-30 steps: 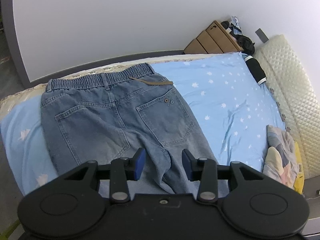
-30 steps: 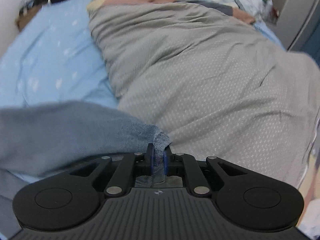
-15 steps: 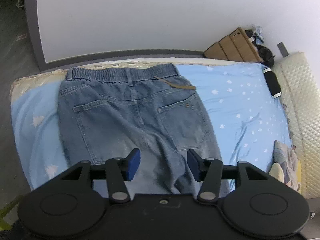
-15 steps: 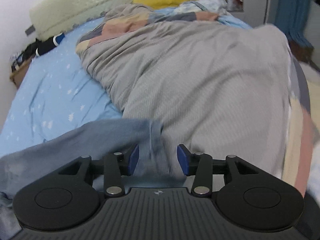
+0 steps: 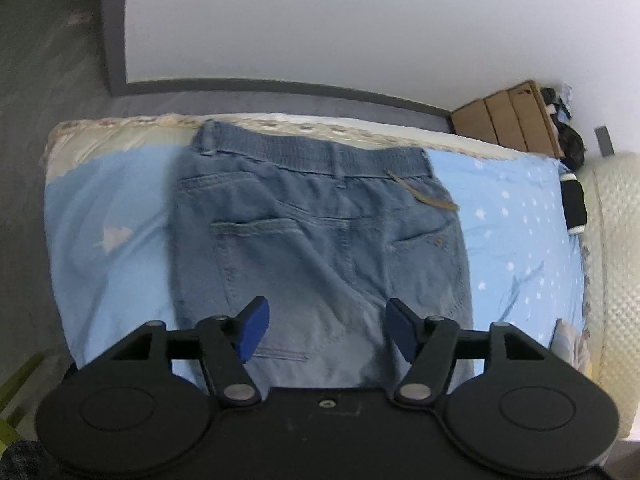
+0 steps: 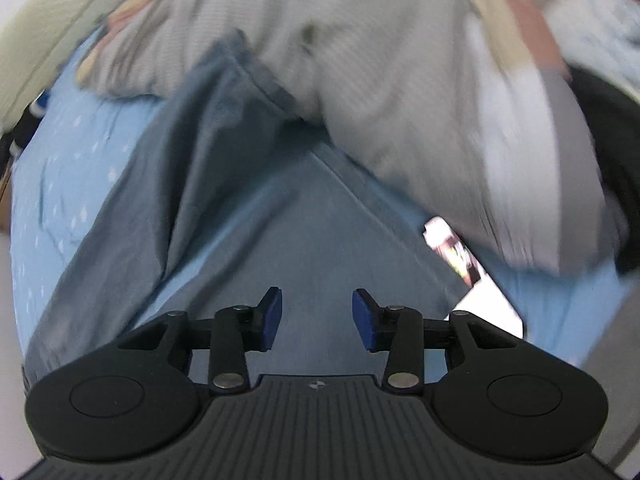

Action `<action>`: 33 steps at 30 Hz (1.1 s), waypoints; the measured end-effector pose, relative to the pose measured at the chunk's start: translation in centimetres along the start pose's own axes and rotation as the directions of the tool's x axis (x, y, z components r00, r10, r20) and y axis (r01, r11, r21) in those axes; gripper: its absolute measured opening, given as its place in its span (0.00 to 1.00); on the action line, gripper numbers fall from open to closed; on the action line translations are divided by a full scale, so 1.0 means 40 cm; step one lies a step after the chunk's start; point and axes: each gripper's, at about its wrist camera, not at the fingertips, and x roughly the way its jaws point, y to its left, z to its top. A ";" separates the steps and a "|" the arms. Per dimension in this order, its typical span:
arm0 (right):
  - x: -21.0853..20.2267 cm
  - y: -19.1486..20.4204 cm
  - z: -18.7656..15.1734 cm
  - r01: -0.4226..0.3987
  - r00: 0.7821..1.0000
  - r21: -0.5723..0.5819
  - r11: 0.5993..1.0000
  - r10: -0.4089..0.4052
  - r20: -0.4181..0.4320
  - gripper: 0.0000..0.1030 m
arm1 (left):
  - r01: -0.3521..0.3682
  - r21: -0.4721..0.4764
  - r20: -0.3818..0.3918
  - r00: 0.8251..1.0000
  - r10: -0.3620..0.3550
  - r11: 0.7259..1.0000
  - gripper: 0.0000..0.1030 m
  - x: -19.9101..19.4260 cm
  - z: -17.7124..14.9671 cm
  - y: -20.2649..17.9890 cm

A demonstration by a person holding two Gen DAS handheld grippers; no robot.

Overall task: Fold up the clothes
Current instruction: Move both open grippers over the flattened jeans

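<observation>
- Jeans [image 5: 320, 240] lie flat on the bed [image 5: 516, 240], back side up, 2 rear pockets showing, elastic waistband at the far edge by the wall.
- Brown drawstring [image 5: 420, 194] trails off the waistband on the right side of the left wrist view.
- Left gripper [image 5: 326, 326] hovers over the seat of the jeans; fingers [image 5: 252, 330] spread and opening, nothing pinched, denim only seen below the gap.
- Right gripper [image 6: 317, 322] hovers above the legs of the jeans [image 6: 240, 208]; fingers [image 6: 270, 318] apart, closing slightly, no cloth between the blue pads.
- In the right wrist view the legs run away from the camera, 1 hem end reaching the grey duvet [image 6: 400, 80], which lies bunched past the leg ends; view blurred.
- Blue star-print sheet [image 6: 60, 160] bare on the left of the legs.
- White card-like item [image 6: 472, 272] just right of the legs, half under the duvet edge; cannot tell what it is.
- Cardboard boxes [image 5: 508, 120] against the wall beyond the bed corner.
</observation>
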 end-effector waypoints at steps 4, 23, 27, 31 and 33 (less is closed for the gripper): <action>0.003 0.011 -0.061 0.163 0.984 -0.013 0.987 -0.164 -0.065 0.38 | -0.044 0.049 -0.036 0.998 0.045 0.998 0.60 0.031 0.036 0.037; -0.169 0.080 -0.081 0.195 0.979 0.104 0.975 -0.199 0.030 0.45 | -0.114 -0.032 -0.160 0.981 0.108 0.993 0.62 0.248 0.094 0.269; -0.185 0.085 -0.067 0.215 0.976 0.079 0.973 -0.218 0.029 0.45 | -0.047 -0.106 -0.177 0.984 0.028 0.993 0.62 0.282 0.086 0.302; -0.210 0.091 -0.055 0.221 0.973 0.073 0.973 -0.224 0.044 0.45 | 0.074 -0.173 -0.129 0.987 -0.098 0.982 0.62 0.288 0.085 0.308; -0.215 0.093 -0.052 0.221 0.973 0.064 0.973 -0.224 0.048 0.45 | 0.065 -0.163 -0.133 0.987 -0.087 0.984 0.63 0.305 0.086 0.297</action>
